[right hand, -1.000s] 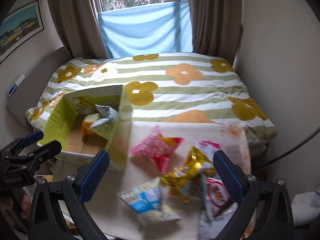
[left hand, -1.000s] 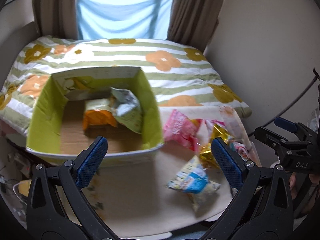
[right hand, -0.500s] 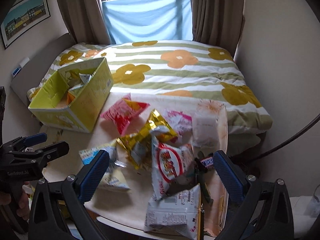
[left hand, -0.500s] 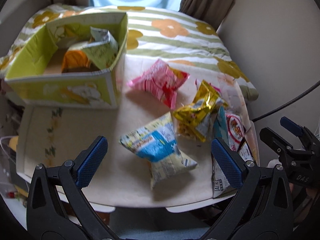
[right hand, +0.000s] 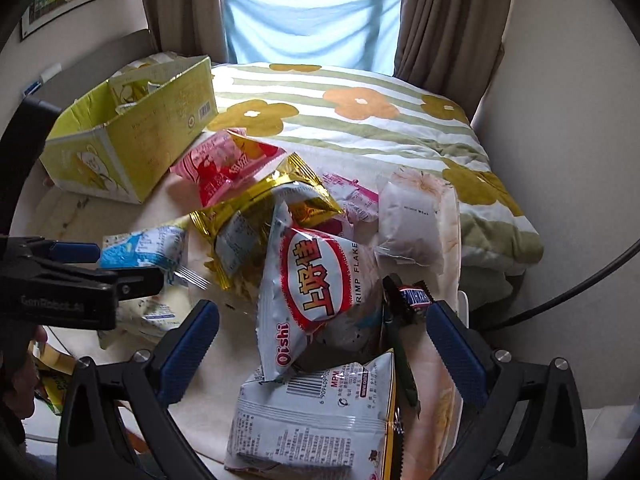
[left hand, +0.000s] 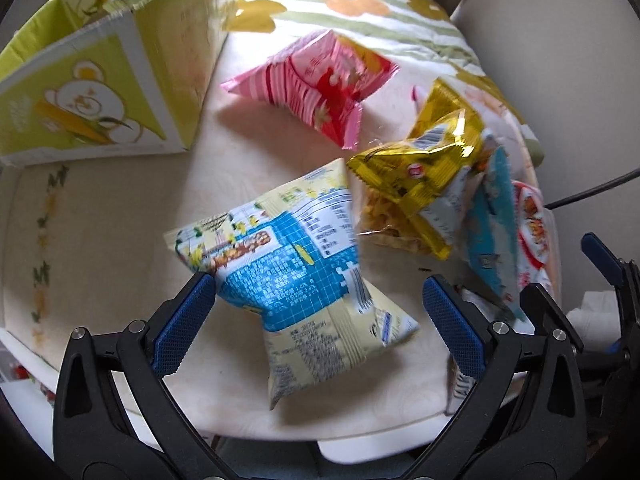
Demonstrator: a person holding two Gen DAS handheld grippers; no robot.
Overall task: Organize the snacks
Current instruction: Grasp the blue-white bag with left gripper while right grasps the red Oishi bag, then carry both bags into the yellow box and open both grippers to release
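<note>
My left gripper [left hand: 318, 314] is open, its blue pads on either side of a blue and cream snack bag [left hand: 296, 276] lying on the cream table. Behind that bag lie a pink bag [left hand: 316, 80] and a gold bag [left hand: 424, 168]. The green cardboard box [left hand: 88, 92] stands at the back left. My right gripper [right hand: 322, 346] is open over a white Oishi bag [right hand: 316, 300], with a white barcode bag [right hand: 316, 420] below it and a small Snickers bar [right hand: 414, 298] to the right. The left gripper appears at the left of the right wrist view.
A green-striped flowered quilt [right hand: 360, 120] covers the bed behind the table. A pale translucent packet [right hand: 412, 220] lies near the table's right edge [right hand: 460, 264]. A dark cable [right hand: 580, 284] runs along the right wall. Curtains and a window are at the back.
Both grippers have come down and forward toward the snack pile. The blue and cream bag now sits between the left fingers, and the Oishi bag fills the right view.
</note>
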